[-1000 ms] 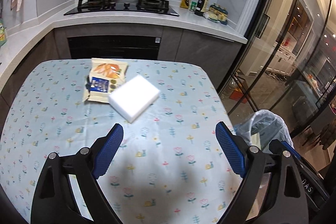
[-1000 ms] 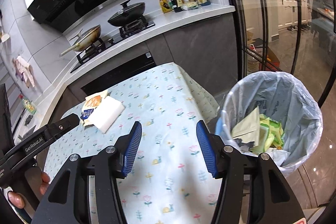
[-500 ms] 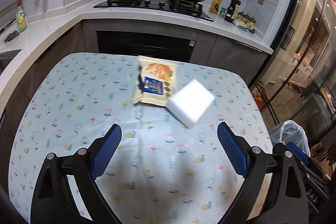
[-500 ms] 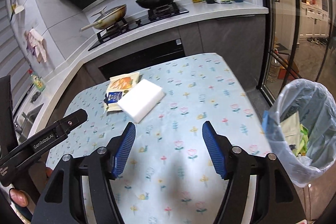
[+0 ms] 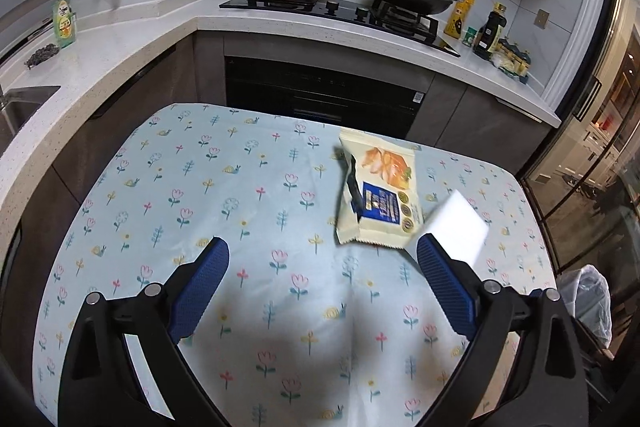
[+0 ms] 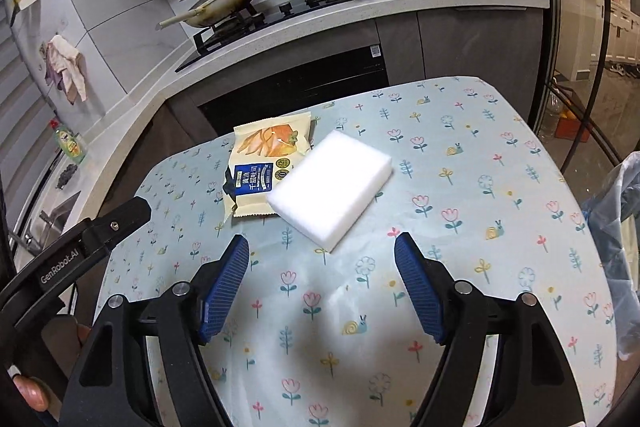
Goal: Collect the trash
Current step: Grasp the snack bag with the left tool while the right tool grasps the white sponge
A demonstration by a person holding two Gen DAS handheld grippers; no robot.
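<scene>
The cream plastic snack wrapper with a blue label [image 6: 266,167] lies flat on the tabletop [image 6: 500,195], ahead and left of the right gripper [image 6: 322,281], whose blue fingers [image 6: 226,283] are spreading with nothing between them. A white rectangular foam block [image 6: 330,185] overlaps the wrapper's right edge. From the left gripper [image 5: 322,285], fingers wide apart and widening, also empty, the wrapper [image 5: 376,197] sits ahead to the right. The floral light-blue cloth covers the tabletop; a grey kitchen counter [image 5: 168,35] with a gas stove [image 5: 340,7] stands behind, a lined bin [image 5: 588,299] beside.

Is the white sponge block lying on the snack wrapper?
Touching. In the right wrist view the white sponge block overlaps the snack wrapper, covering its lower right corner.
</scene>
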